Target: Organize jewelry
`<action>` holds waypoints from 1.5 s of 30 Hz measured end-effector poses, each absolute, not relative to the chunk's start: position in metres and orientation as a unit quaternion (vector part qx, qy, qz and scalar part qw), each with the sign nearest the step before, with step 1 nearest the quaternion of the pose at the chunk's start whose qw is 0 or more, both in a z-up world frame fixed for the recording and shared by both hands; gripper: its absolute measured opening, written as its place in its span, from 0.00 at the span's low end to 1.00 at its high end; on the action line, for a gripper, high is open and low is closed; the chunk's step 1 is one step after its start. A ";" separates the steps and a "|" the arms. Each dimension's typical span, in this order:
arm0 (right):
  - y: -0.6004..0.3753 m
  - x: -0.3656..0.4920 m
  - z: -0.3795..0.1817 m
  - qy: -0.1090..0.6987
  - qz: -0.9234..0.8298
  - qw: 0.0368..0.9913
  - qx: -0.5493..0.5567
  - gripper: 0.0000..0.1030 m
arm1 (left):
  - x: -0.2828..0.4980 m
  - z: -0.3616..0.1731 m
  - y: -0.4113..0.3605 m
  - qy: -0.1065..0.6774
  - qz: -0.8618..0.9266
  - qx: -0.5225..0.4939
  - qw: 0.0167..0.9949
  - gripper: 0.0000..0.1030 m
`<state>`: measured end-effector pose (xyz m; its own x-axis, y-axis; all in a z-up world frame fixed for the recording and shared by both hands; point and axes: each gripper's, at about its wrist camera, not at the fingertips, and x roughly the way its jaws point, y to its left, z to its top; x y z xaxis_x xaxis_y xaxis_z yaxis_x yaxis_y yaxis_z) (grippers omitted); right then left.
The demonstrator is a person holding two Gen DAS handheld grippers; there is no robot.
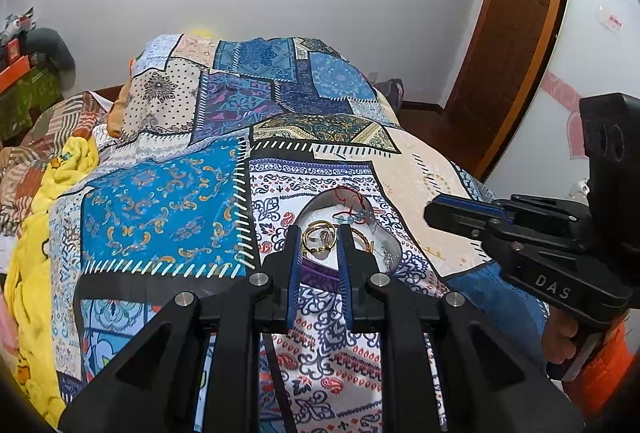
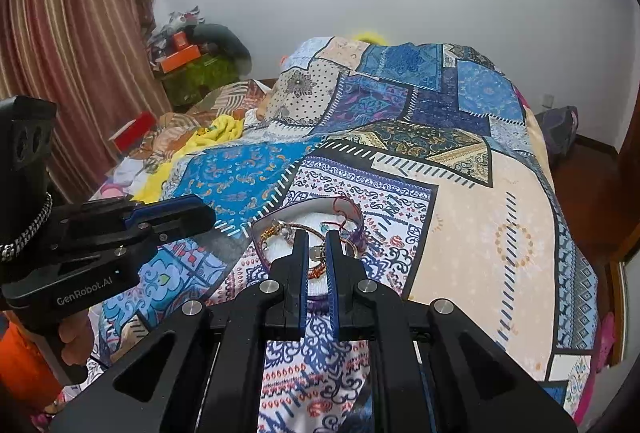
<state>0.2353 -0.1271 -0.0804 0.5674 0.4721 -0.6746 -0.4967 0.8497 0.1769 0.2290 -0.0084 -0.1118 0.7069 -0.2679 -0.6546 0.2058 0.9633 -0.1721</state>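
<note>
Two handheld grippers are aimed at one shallow jewelry tray (image 1: 390, 253) that rests on the patchwork bedspread (image 1: 168, 201) of a bed. The tray has a white lining and holds a loose heap of pieces: gold bangles (image 1: 320, 239), a red cord bracelet (image 1: 354, 203) with pale beads, and a braided orange-brown bracelet (image 2: 280, 231).

Left gripper (image 1: 319, 245): jaws parted by a narrow gap, tips just above the near side of the tray, with the gold bangles visible between them. No piece is clamped.

Right gripper (image 2: 317, 253): jaws nearly together, a slim gap remaining, tips over the tray's near half. Whether they pinch a piece cannot be told from these views.

Each gripper appears side-on in the other's camera, near the tray and apart from one another.
</note>
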 end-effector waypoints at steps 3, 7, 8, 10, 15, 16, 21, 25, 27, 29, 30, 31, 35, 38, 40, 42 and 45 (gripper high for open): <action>-0.122 0.240 -0.086 0.383 0.276 0.882 -0.018 0.07 | 0.235 -0.117 -0.010 0.366 -0.130 -0.041 0.921 0.16; -0.116 0.245 -0.098 0.398 0.280 0.873 -0.015 0.07 | 0.245 -0.126 -0.012 0.378 -0.133 -0.038 0.915 0.16; -0.115 0.246 -0.099 0.401 0.281 0.872 -0.014 0.07 | 0.248 -0.129 -0.012 0.382 -0.135 -0.037 0.914 0.16; -0.113 0.247 -0.104 0.409 0.284 0.867 -0.016 0.07 | 0.252 -0.133 -0.014 0.388 -0.138 -0.036 0.911 0.16; -0.109 0.249 -0.110 0.420 0.287 0.861 -0.027 0.07 | 0.257 -0.141 -0.020 0.396 -0.147 -0.031 0.906 0.16; -0.108 0.249 -0.111 0.422 0.286 0.860 -0.028 0.07 | 0.258 -0.142 -0.020 0.397 -0.148 -0.031 0.905 0.16; -0.106 0.250 -0.119 0.436 0.283 0.854 -0.034 0.07 | 0.264 -0.147 -0.020 0.407 -0.148 -0.036 0.901 0.16; -0.106 0.251 -0.119 0.439 0.279 0.853 -0.035 0.07 | 0.264 -0.148 -0.020 0.412 -0.153 -0.036 0.897 0.16; -0.106 0.250 -0.119 0.437 0.279 0.854 -0.037 0.07 | 0.262 -0.147 -0.021 0.412 -0.151 -0.030 0.898 0.16; -0.105 0.248 -0.117 0.431 0.279 0.857 -0.042 0.07 | 0.259 -0.145 -0.021 0.408 -0.148 -0.027 0.901 0.16; -0.104 0.247 -0.116 0.428 0.279 0.858 -0.045 0.07 | 0.258 -0.144 -0.021 0.406 -0.148 -0.026 0.901 0.16; -0.103 0.246 -0.115 0.426 0.279 0.859 -0.048 0.07 | 0.257 -0.142 -0.020 0.405 -0.147 -0.026 0.902 0.16; -0.102 0.244 -0.112 0.419 0.275 0.863 -0.056 0.13 | 0.252 -0.136 -0.016 0.399 -0.139 -0.027 0.906 0.16; -0.105 0.239 -0.104 0.406 0.268 0.872 -0.055 0.36 | 0.247 -0.130 -0.013 0.395 -0.134 -0.029 0.908 0.16; -0.106 0.238 -0.099 0.397 0.263 0.877 -0.056 0.41 | 0.244 -0.126 -0.011 0.393 -0.131 -0.031 0.910 0.16; -0.107 0.235 -0.092 0.391 0.256 0.882 -0.061 0.41 | 0.239 -0.119 -0.008 0.387 -0.127 -0.035 0.913 0.16; -0.109 0.231 -0.081 0.380 0.251 0.888 -0.058 0.41 | 0.229 -0.106 -0.004 0.371 -0.119 -0.038 0.920 0.16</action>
<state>0.2314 -0.1093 -0.0811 0.5844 0.4022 -0.7048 -0.4898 0.8673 0.0888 0.2288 -0.0040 -0.1062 0.6960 -0.2477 -0.6740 0.1913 0.9687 -0.1584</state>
